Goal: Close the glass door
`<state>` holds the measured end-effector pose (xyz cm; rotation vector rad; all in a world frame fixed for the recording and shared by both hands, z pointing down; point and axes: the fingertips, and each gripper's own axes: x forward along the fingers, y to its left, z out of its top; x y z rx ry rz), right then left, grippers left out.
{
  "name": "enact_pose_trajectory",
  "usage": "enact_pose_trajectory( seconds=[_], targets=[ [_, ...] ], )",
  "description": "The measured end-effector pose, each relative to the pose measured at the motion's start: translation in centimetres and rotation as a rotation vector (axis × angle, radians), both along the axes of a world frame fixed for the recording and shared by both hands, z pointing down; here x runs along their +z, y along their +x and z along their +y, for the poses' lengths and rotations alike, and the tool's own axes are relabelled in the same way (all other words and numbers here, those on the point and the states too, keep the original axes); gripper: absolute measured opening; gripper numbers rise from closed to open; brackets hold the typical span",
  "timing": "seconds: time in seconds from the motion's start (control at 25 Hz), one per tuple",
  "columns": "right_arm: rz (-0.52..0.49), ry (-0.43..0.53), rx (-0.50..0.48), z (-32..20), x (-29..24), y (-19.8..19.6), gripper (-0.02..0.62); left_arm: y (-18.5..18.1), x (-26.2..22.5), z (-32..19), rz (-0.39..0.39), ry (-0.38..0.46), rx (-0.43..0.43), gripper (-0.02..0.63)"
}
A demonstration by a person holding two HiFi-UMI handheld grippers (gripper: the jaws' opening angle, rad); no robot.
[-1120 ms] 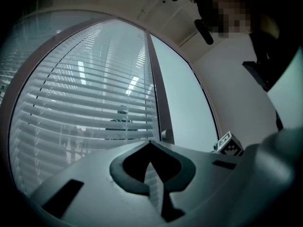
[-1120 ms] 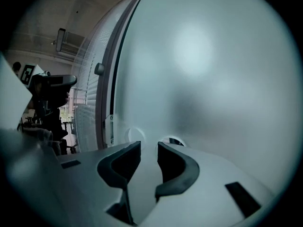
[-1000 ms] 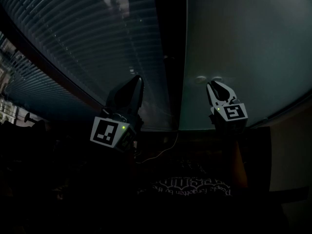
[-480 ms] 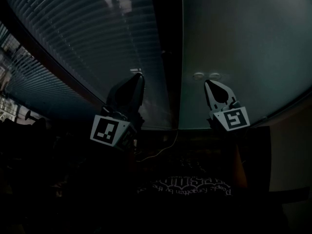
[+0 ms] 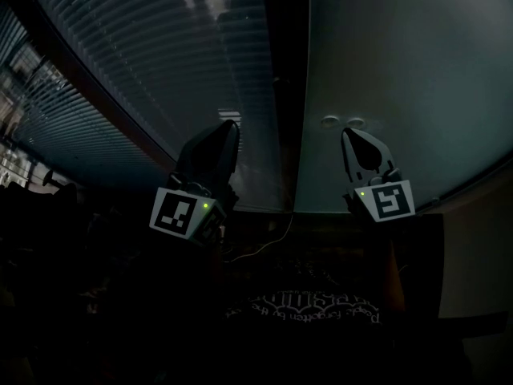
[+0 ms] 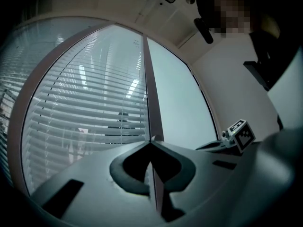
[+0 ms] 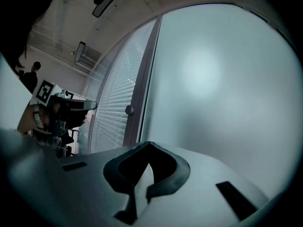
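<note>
The left gripper (image 5: pixel 231 127), before the blinds (image 5: pixel 136 62), and the right gripper (image 5: pixel 349 135), before the frosted glass door (image 5: pixel 401 62) beside them, both have their jaws clenched (nothing between them).

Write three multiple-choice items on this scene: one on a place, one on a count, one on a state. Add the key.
1. In the head view, on which side of the dark upright frame do the slatted blinds lie?
A) left
B) right
C) below

2. How many grippers show in the head view?
A) one
B) two
C) three

3. The right gripper has its jaws:
A) wide apart
B) together, empty
C) clamped on a knob

Key:
1 A: the slats fill the glass left of the frame.
2 B: the left gripper and the right one show, with no third.
3 B: the right gripper view shows the tips meeting with nothing between them.
</note>
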<state>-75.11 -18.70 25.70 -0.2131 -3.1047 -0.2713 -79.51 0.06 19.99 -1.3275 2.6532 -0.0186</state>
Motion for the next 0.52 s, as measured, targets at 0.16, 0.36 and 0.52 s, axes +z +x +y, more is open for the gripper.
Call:
enact_pose_trajectory(
  seconds=[0.16,0.36,0.52],
  targets=[
    [-0.027,-0.010,0.000,0.1,-1.3,0.5,0.002,0.3,0.0,0.3,0.006,-0.004,-0.012,0.002],
    [-0.065,-0.001,-0.006,0.5,-3.3,1.0,0.002,0.8,0.1,0.6,0.010,-0.004,-0.021,0.002],
    [-0.079,0.002,-0.011,0.4,-4.2,0.7,0.002,0.7,0.0,0.7,0.012,-0.004,-0.024,0.002]
  ],
)
